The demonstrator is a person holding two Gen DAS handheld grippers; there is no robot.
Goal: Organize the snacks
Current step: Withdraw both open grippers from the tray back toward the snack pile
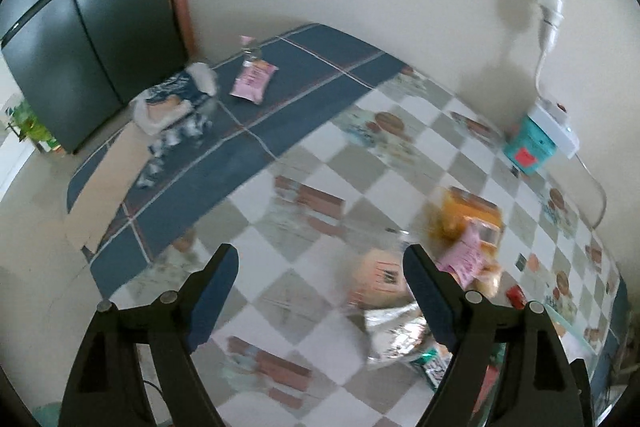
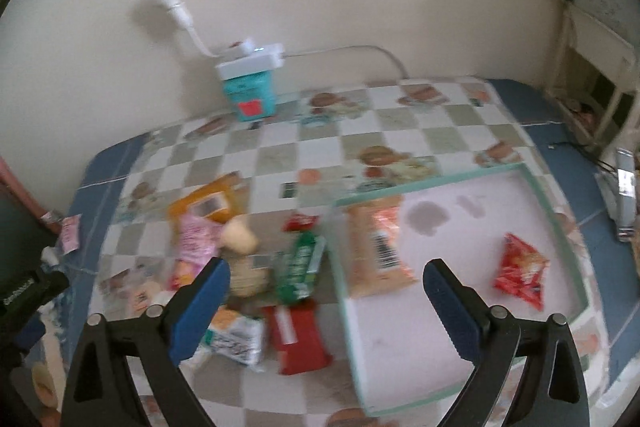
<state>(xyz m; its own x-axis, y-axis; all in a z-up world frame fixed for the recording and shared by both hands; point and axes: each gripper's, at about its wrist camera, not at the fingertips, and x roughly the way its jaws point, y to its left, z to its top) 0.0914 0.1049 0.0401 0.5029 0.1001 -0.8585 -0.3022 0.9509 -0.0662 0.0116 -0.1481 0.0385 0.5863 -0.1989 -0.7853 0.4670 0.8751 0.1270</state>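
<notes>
- Sorting looks partly done: a red packet (image 2: 520, 277) and a long orange packet (image 2: 378, 247) lie in the tray (image 2: 560, 227), right of centre in the right wrist view.
- The loose snack pile (image 2: 248, 267) sits on the table (image 2: 320, 147) just left of the tray.
- Right claw (image 2: 326, 291) hangs spread apart and empty; left claw (image 1: 320, 279) likewise.
- Next, I judge, one claw drops onto a loose packet.
- Motion blur hides labels; the pile's lower edge sits behind the fingers.

Tray (image 2: 560, 227): shallow, pale, green-rimmed, flat on the surface.
In tray: red packet (image 2: 520, 269); long orange-beige pack (image 2: 378, 247).
Left of tray: blurred jumble, green pack (image 2: 302, 265), red bar (image 2: 298, 335), pink pack (image 2: 192, 239).
</notes>
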